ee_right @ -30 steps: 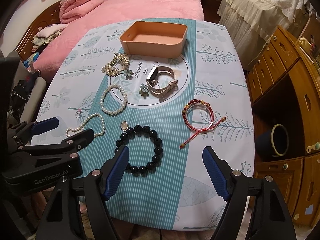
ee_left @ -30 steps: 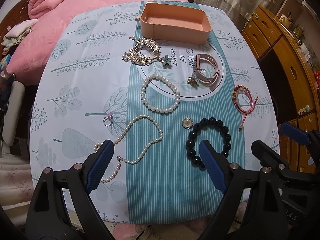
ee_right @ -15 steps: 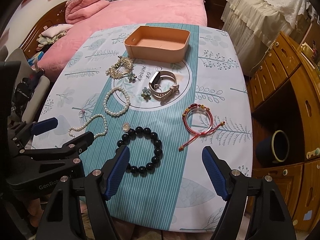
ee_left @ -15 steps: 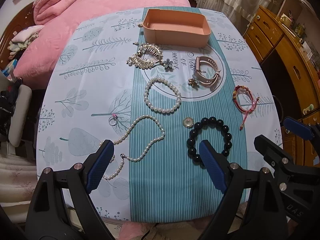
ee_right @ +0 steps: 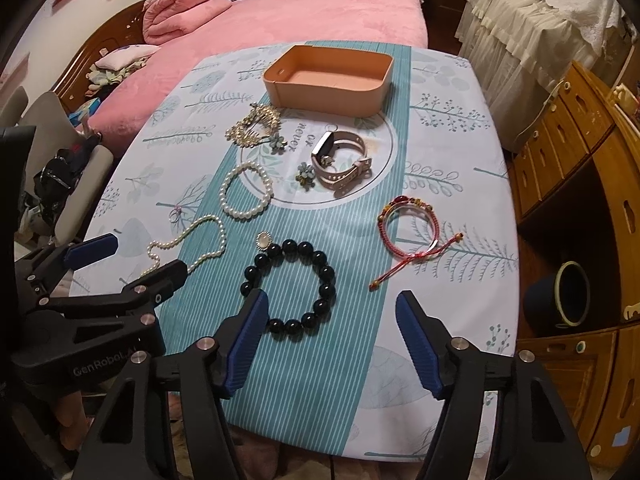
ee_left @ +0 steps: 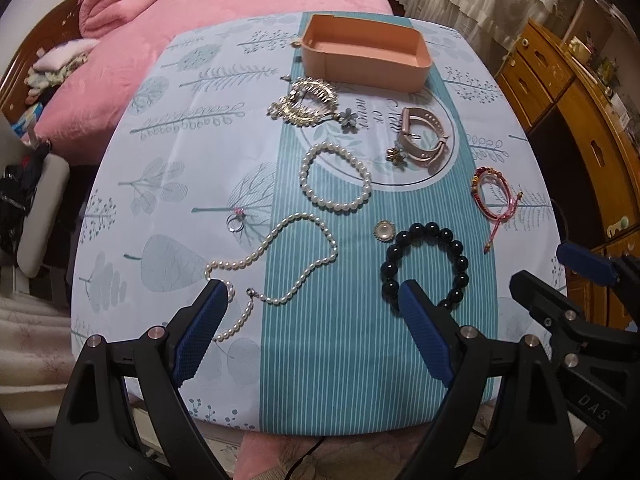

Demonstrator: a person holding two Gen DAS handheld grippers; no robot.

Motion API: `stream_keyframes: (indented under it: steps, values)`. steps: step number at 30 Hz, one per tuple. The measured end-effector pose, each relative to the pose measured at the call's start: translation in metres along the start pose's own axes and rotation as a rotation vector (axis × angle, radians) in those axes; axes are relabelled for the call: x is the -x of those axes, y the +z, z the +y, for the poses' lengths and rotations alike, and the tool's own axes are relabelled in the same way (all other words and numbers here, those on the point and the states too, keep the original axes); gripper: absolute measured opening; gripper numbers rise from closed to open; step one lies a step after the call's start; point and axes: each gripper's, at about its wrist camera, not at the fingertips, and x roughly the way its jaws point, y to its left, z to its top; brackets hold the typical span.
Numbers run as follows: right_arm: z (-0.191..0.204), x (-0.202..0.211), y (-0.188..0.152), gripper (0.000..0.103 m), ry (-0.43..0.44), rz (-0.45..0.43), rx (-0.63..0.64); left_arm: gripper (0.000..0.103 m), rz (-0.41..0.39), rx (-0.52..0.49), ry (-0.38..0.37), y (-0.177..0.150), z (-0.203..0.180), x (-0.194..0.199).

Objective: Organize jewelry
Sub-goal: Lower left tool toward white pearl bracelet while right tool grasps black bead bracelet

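Jewelry lies spread on a teal and white tablecloth. An empty peach box (ee_left: 366,54) (ee_right: 330,80) stands at the far end. Before it lie a gold hair comb (ee_left: 306,100), a pink watch (ee_left: 422,140) (ee_right: 342,160), a pearl bracelet (ee_left: 335,182) (ee_right: 246,196), a pearl necklace (ee_left: 280,264), a black bead bracelet (ee_left: 424,264) (ee_right: 290,286), a red cord bracelet (ee_left: 494,196) (ee_right: 408,228), a small ring (ee_left: 236,222) and a round brooch (ee_left: 384,230). My left gripper (ee_left: 312,312) is open and empty above the near edge. My right gripper (ee_right: 330,320) is open and empty, near the black bracelet.
A pink bed (ee_right: 280,16) lies beyond the table. Wooden drawers (ee_right: 580,152) stand at the right, with a dark bin (ee_right: 560,294) on the floor. A chair (ee_left: 40,208) stands at the left. Two flower pins (ee_right: 306,172) (ee_right: 276,142) lie near the watch.
Both grippers have drawn back and risen a little, so the table looks smaller and farther. The jewelry has not moved.
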Motion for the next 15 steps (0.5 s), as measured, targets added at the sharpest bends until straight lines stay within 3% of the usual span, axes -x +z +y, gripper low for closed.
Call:
stream_keyframes:
  steps: [7,15]
  values:
    - [-0.008,-0.007,0.002,0.060,0.036,0.013,-0.010,0.086,0.029,0.066,0.013,-0.001,0.026,-0.012]
    - [-0.009,-0.032,0.008,0.053,0.068,0.066,0.009,0.086,0.043,0.074,-0.004,0.008,0.047,-0.022]
